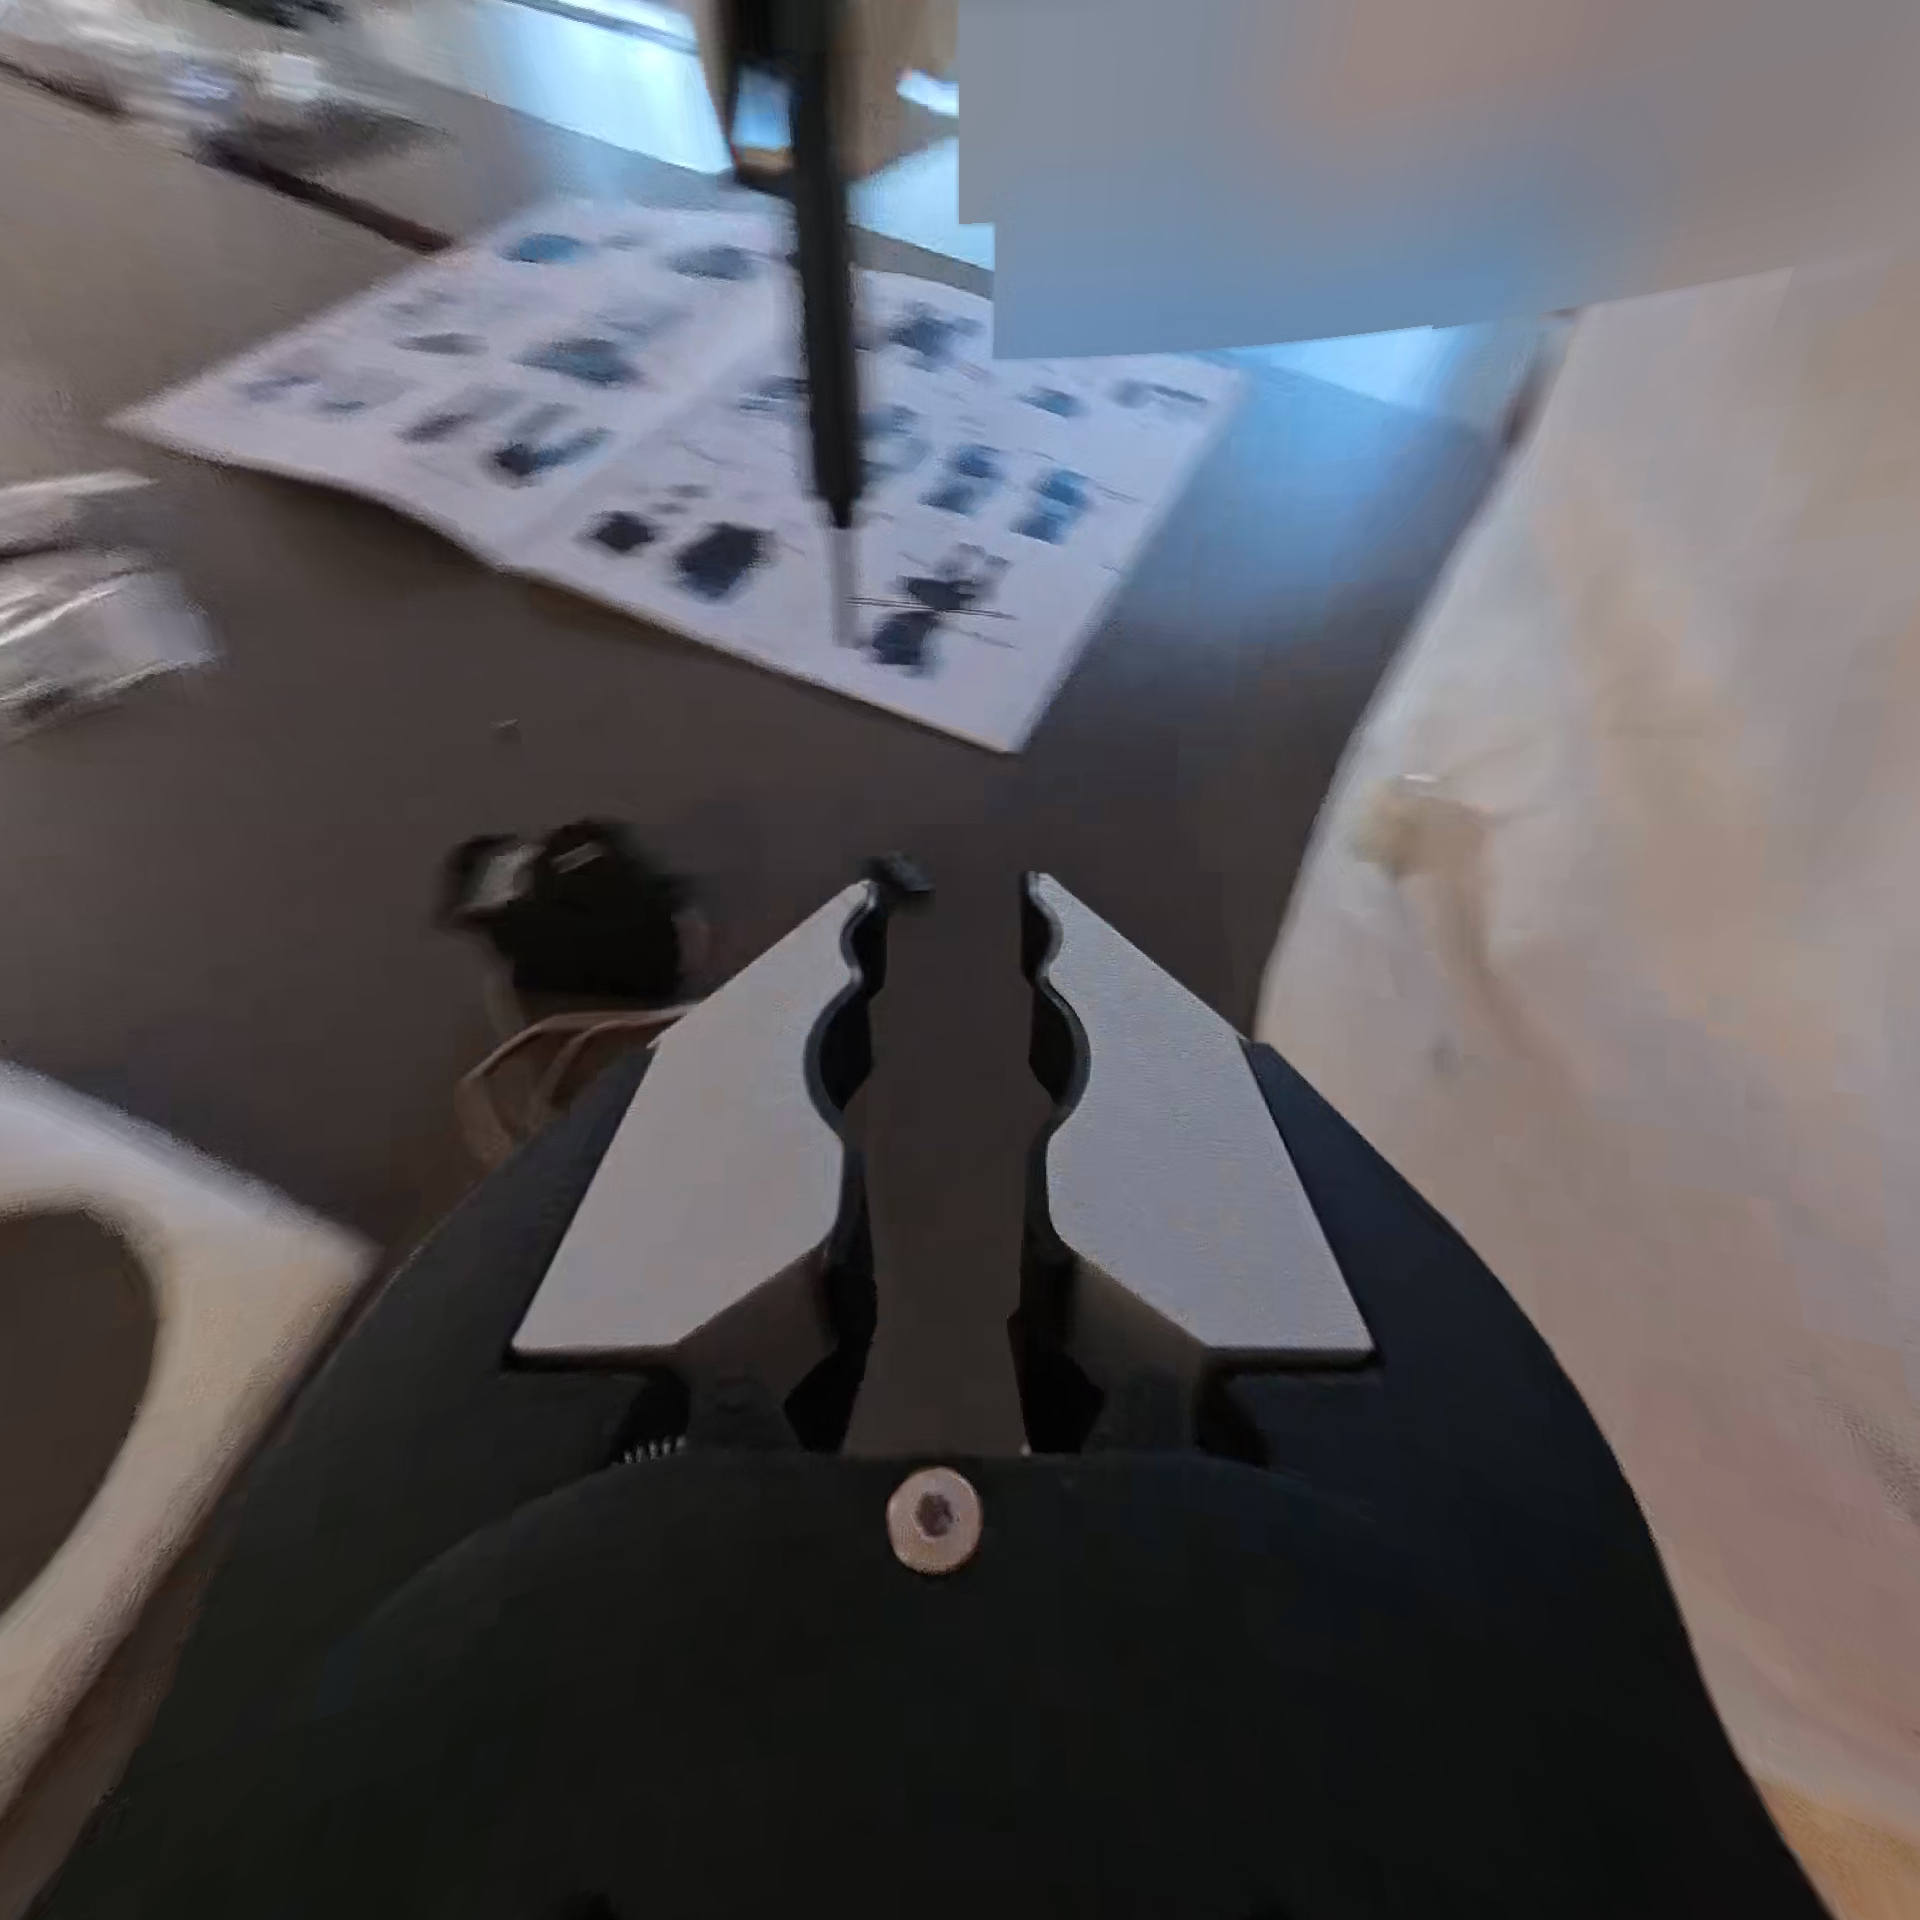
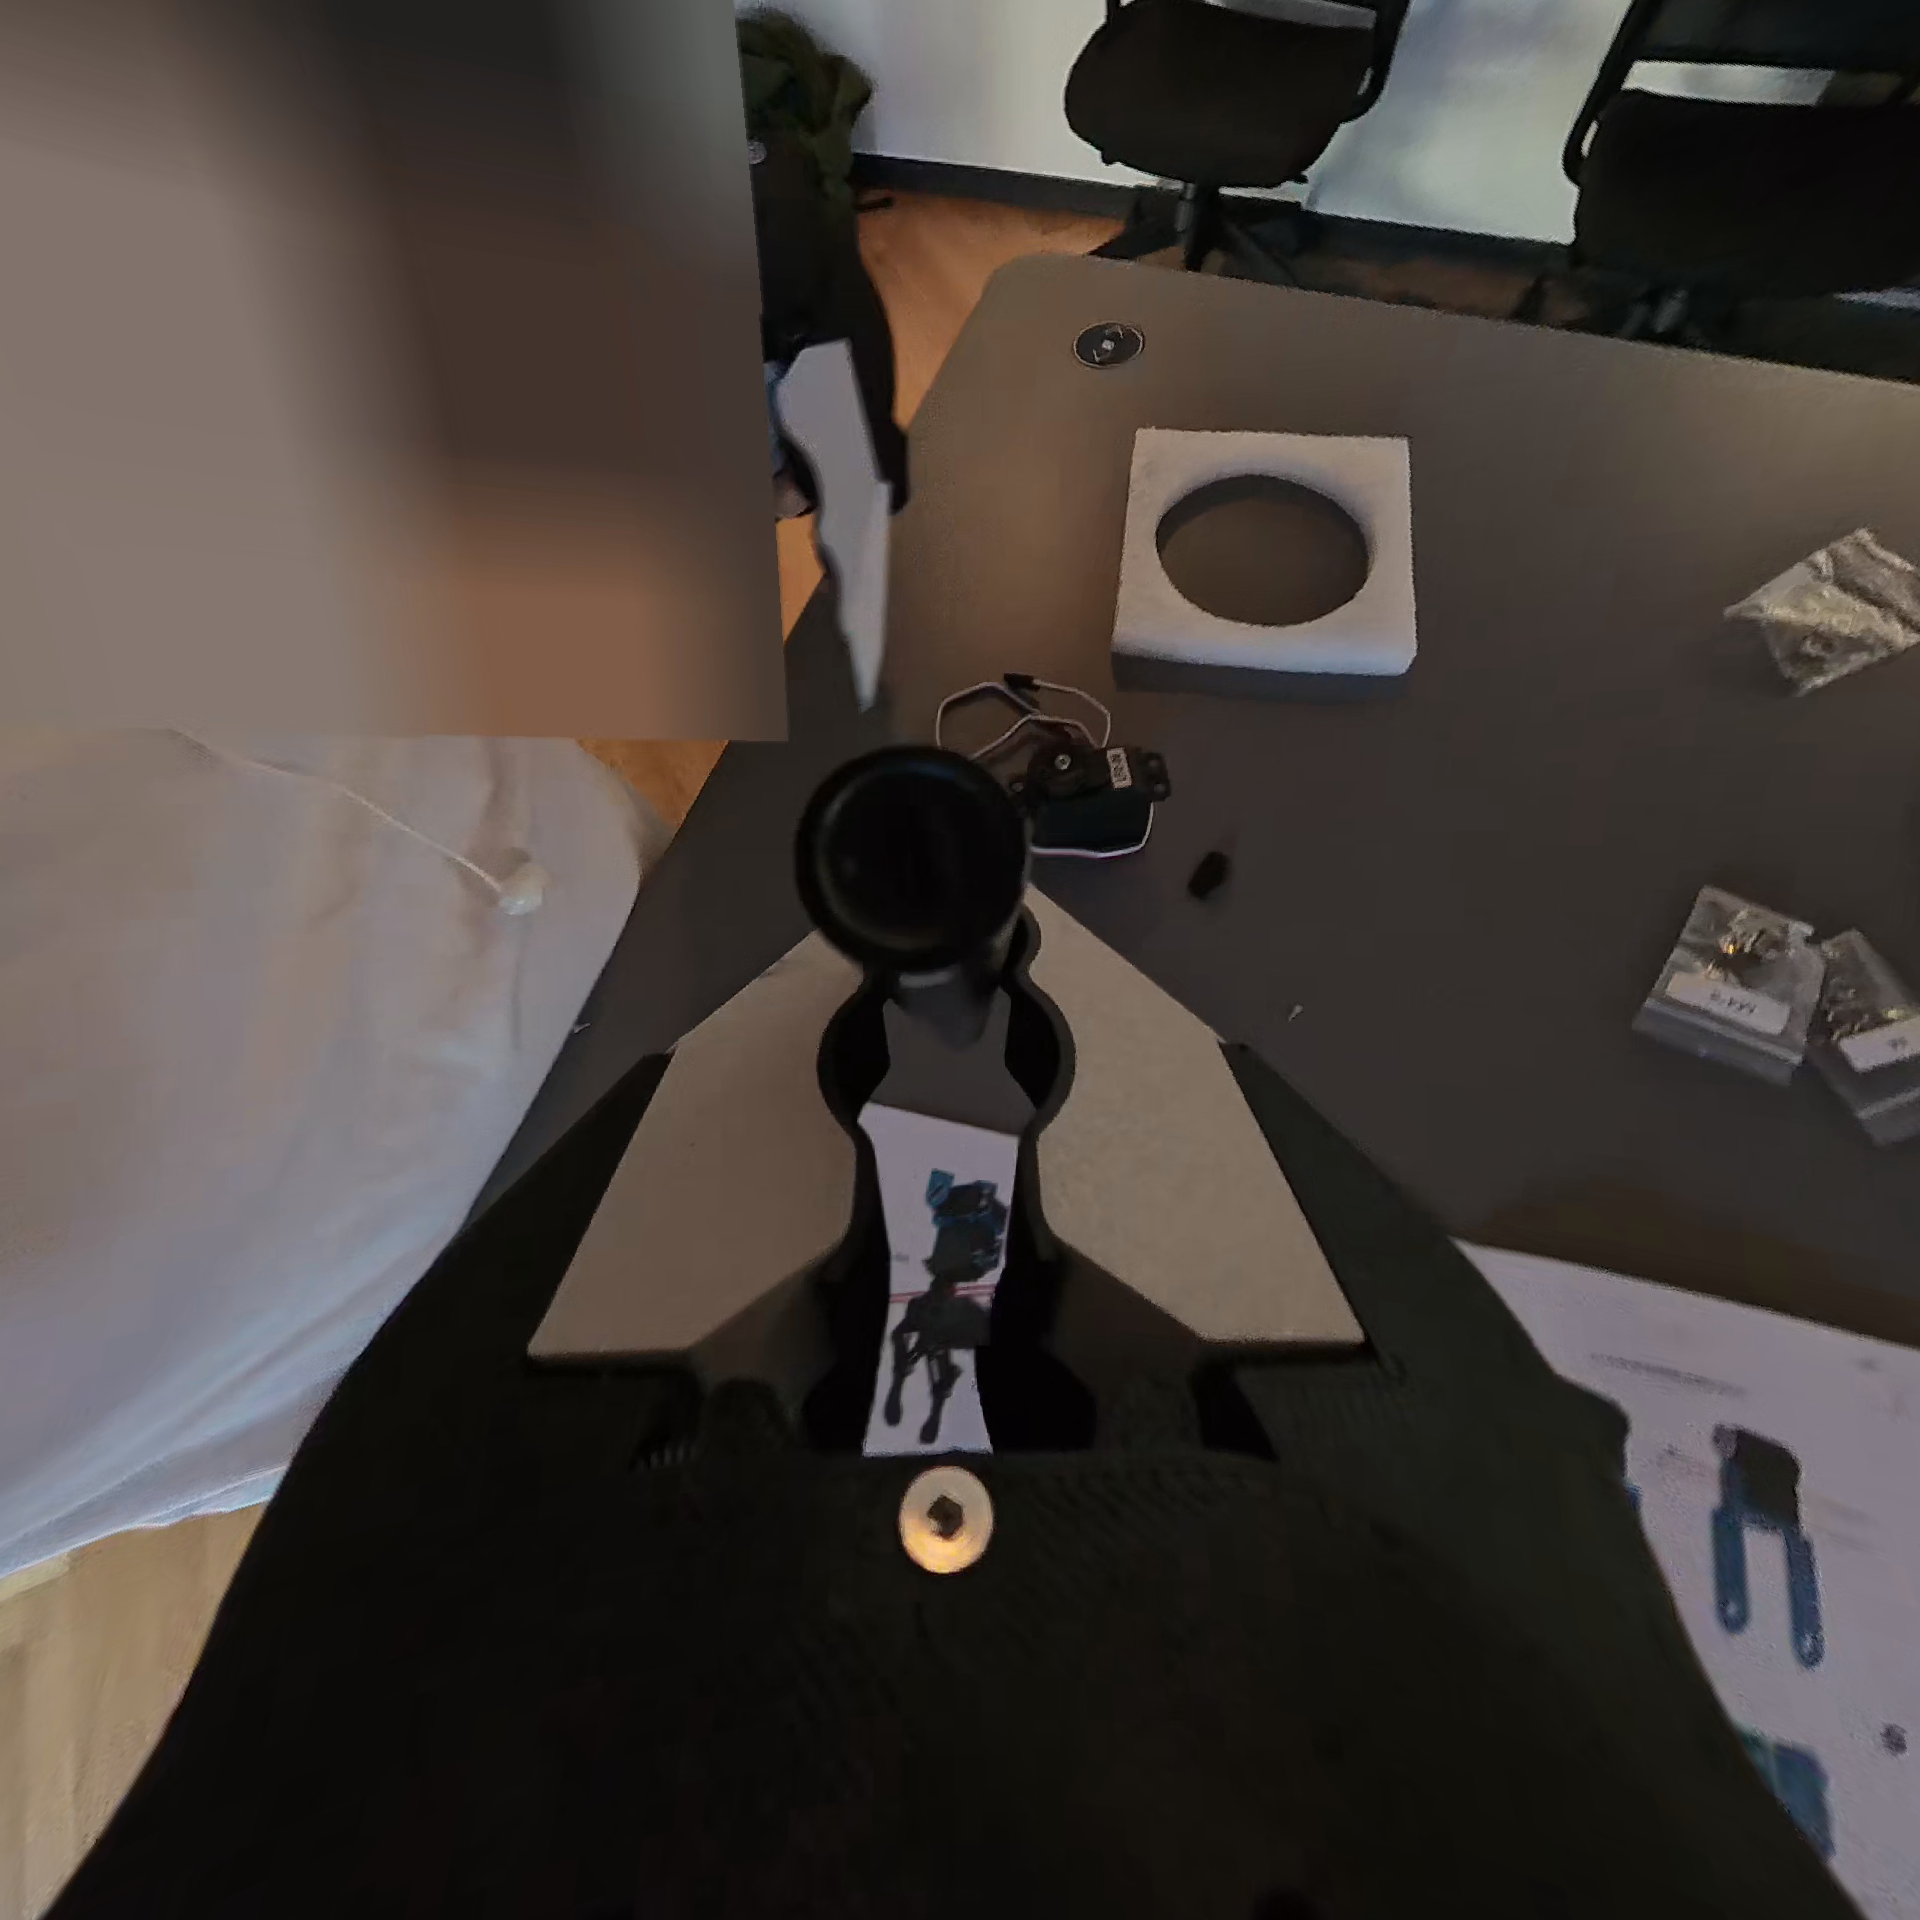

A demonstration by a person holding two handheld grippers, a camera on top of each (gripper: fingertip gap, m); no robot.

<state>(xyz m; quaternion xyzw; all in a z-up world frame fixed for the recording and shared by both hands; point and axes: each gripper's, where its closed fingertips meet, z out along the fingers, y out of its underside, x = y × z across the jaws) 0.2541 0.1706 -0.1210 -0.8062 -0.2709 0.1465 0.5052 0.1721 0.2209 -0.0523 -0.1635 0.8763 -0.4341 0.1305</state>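
Note:
My left gripper [image 1: 951, 891] is open and empty, low over the dark grey table [image 1: 312, 883]. A small black piece [image 1: 900, 873] lies just off its left fingertip. A black servo motor [image 1: 571, 914] with pale wires lies left of the fingers. My right gripper [image 2: 938, 951] is shut on a black screwdriver [image 2: 909, 862], handle towards the camera. In the left wrist view the screwdriver [image 1: 826, 343] hangs tip down over a printed instruction sheet [image 1: 644, 457]. The servo [image 2: 1091, 800] and the small black piece [image 2: 1205, 875] lie just beyond the right gripper.
A white foam block with a round hole [image 2: 1268, 655] lies farther back on the table. Clear bags of screws [image 2: 1829, 608] and small parts [image 2: 1735, 997] lie at the right. A person in a white shirt [image 2: 260, 1091] sits at the table's edge. Office chairs [image 2: 1216, 94] stand behind. Spacing between my two grippers at the tips: around 12 cm.

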